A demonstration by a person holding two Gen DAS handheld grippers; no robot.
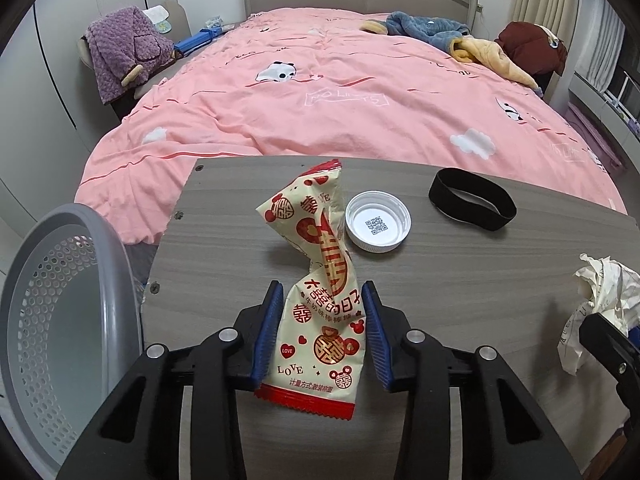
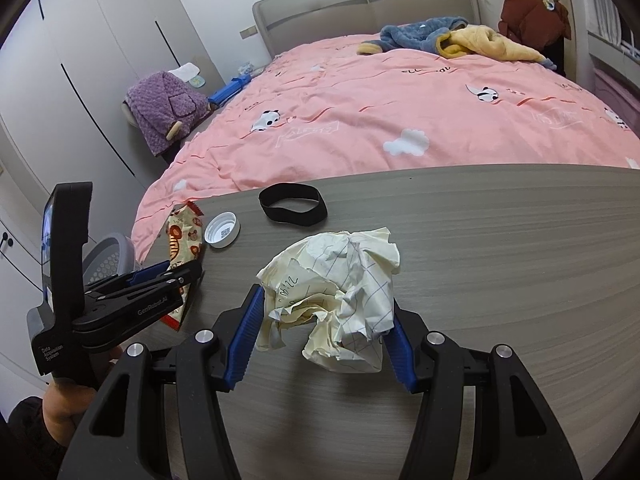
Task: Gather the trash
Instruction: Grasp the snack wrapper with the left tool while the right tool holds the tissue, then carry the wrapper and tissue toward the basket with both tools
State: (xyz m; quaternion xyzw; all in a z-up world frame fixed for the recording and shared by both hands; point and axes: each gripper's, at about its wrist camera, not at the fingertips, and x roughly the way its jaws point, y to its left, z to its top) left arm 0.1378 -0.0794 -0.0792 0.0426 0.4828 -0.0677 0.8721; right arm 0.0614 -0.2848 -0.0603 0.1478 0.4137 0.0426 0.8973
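Note:
A cream and red snack wrapper (image 1: 320, 264) stands crumpled on the grey wood table (image 1: 480, 280). My left gripper (image 1: 323, 286) is shut on its lower half, blue pads pressing both sides. Seen from the right wrist, the same gripper (image 2: 180, 270) pinches the wrapper (image 2: 182, 236) near the table's left edge. A crumpled ball of lined paper (image 2: 340, 272) sits between the pads of my right gripper (image 2: 326, 298), which is shut on it. The left wrist view shows that paper (image 1: 604, 288) at the far right.
A grey perforated bin (image 1: 60, 300) stands just left of the table, below its edge. A white bottle cap (image 1: 378, 222) and a black elastic band (image 1: 472, 200) lie further back on the table. Beyond is a bed with a pink cover (image 1: 340, 100) and clothes.

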